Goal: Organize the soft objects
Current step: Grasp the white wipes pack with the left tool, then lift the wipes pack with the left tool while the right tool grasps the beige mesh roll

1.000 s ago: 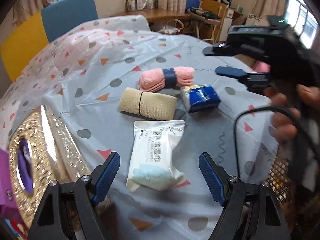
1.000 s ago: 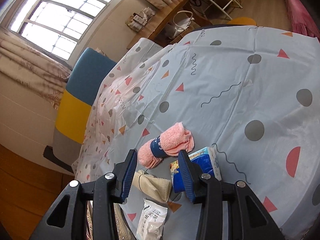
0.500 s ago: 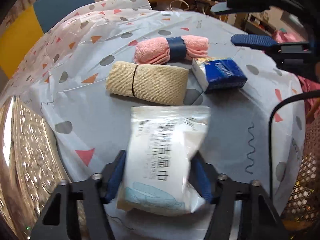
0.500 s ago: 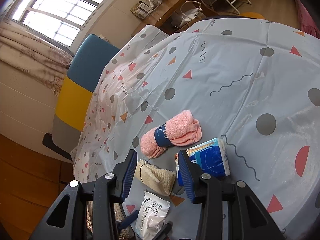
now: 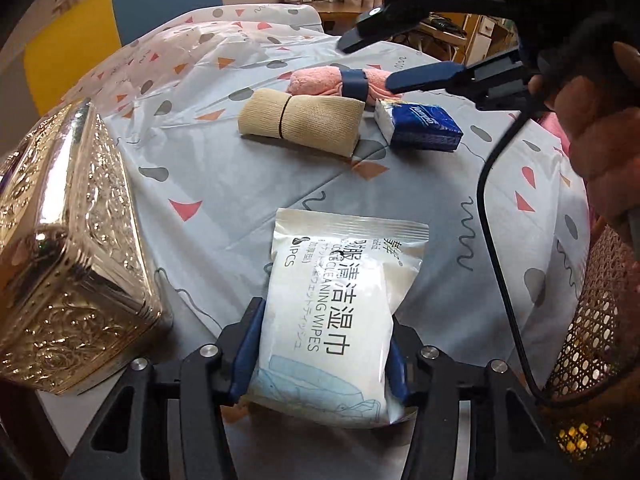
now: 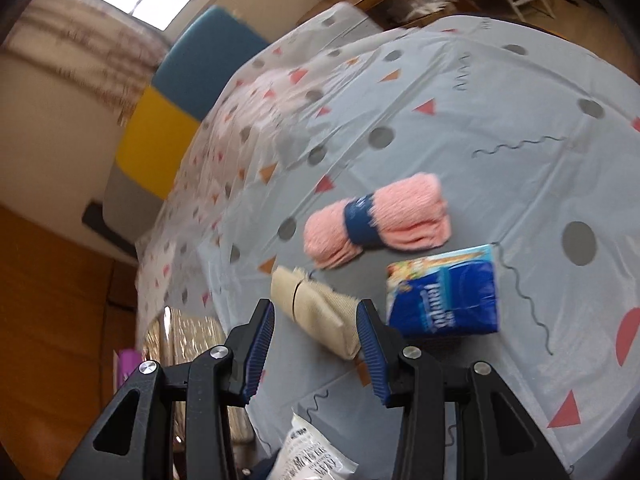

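My left gripper [image 5: 324,344] is shut on a white pack of wet wipes [image 5: 336,304] and holds it above the patterned tablecloth [image 5: 224,184]. A beige cloth roll [image 5: 300,122], a pink towel roll with a blue band [image 5: 344,82] and a blue tissue pack [image 5: 420,126] lie farther back. My right gripper [image 6: 316,340] is open and empty, hovering above the beige roll [image 6: 316,312]. It also shows in the left wrist view [image 5: 404,60], above the pink towel. The right wrist view shows the pink towel [image 6: 380,220], tissue pack [image 6: 444,292] and wipes [image 6: 312,456].
An ornate golden box [image 5: 64,248] stands at the left, close to my left gripper; it shows in the right wrist view [image 6: 188,332]. A woven basket [image 5: 592,360] is at the right edge. A blue and yellow chair [image 5: 120,16] stands behind the table.
My left gripper closed on the wipes pack and lifted it. My right gripper moved lower and closer to the beige roll and tissue pack, staying open.
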Tool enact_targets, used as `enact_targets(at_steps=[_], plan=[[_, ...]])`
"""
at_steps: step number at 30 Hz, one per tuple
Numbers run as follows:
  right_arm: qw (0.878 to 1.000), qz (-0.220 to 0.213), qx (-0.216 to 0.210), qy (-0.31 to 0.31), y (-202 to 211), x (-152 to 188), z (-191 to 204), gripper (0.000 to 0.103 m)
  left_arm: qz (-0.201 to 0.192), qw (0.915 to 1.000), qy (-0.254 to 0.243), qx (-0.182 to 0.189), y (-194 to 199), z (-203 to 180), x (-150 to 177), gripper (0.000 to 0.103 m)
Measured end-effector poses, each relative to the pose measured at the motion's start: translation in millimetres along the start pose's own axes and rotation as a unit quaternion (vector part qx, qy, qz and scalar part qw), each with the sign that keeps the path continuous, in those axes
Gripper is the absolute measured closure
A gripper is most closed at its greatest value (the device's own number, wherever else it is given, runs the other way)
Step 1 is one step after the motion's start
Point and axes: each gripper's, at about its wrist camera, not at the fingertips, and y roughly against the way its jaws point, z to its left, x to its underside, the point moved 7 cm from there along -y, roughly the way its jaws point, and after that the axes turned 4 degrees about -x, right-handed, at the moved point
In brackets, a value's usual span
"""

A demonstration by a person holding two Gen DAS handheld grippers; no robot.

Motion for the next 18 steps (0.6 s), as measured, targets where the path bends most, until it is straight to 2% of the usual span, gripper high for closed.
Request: enact_targets(at_steps=[3, 5, 7, 9, 12, 13, 15, 18], plan=[[0.997, 0.030, 0.031, 0.068, -14, 8, 18, 0.060, -0.005, 1.0000, 0.002, 0.002, 3, 4, 2, 0.049], [0.990, 0.044, 0.065, 0.120, -23, 9, 27, 0.060, -0.009, 0.9999, 0.007, 0.003, 5, 6, 6, 0.049], [0.979, 0.055, 0.095, 0.172, -34, 6, 36, 0.060, -0.010, 0.9998, 0.014, 0.004, 2, 6, 4, 0.049], [0.964, 0.082, 0.122, 0.220, -52, 5, 42, 0.053, -0.010, 0.9997, 0.022, 0.006, 4, 8, 6, 0.049], [0.942, 0.106, 0.176, 0.265, -80, 5, 37, 0.051, -0.011, 0.9996, 0.026, 0.008, 4, 11, 7, 0.049], [0.939, 0.117, 0.177, 0.272, -87, 7, 34, 0.051, -0.011, 0.9995, 0.028, 0.009, 5, 11, 8, 0.049], [0.940, 0.137, 0.166, 0.265, -99, 16, 25, 0.062, -0.013, 0.9994, 0.031, 0.011, 6, 14, 11, 0.049], [0.939, 0.126, 0.159, 0.278, -95, 18, 22, 0.065, -0.020, 0.9992, 0.033, 0.008, 7, 16, 12, 0.049]])
